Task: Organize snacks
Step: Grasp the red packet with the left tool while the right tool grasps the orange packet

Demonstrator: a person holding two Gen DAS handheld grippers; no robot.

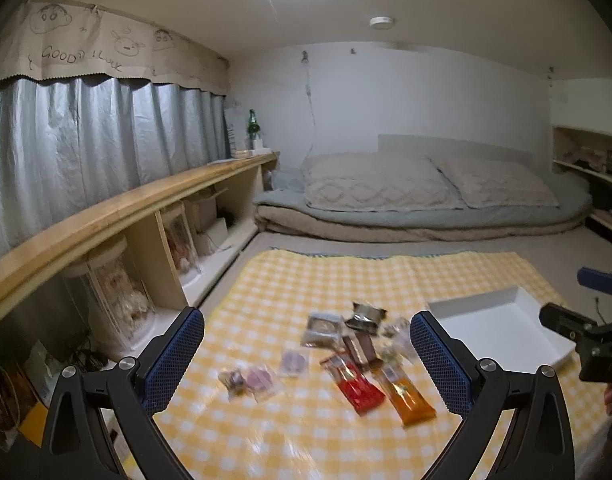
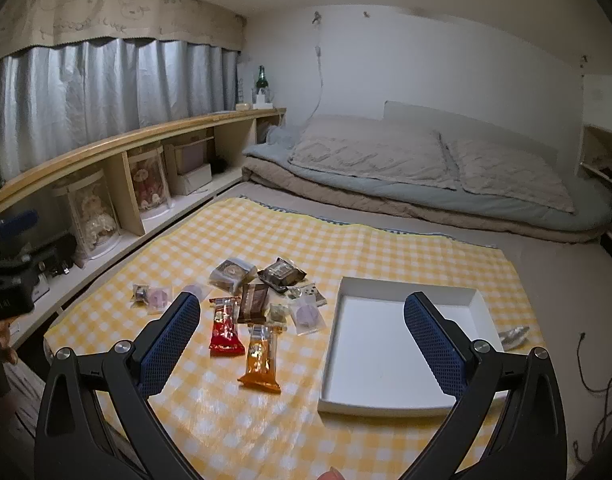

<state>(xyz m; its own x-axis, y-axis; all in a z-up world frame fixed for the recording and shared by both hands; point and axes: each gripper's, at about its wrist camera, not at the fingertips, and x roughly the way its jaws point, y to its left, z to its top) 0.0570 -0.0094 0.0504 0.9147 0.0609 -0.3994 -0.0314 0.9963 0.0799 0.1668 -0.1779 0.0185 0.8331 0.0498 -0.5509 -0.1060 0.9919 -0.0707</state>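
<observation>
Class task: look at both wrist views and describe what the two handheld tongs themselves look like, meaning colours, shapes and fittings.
Both tongs, left tongs and right tongs, look alike: matte black angular linkage arms with triangular cut-outs, round silver pivot bolts, and long flat fingers faced with blue, diamond-textured pads. Seen from the left view, the right tool has a black blocky body with a blue part above. No cables or sleeves show.

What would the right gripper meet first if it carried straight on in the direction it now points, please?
Probably the white tray: the open right gripper aims down at the checked cloth, its right finger over the tray floor. Depth is unclear; the orange snack bar lies just left of that line.
</observation>
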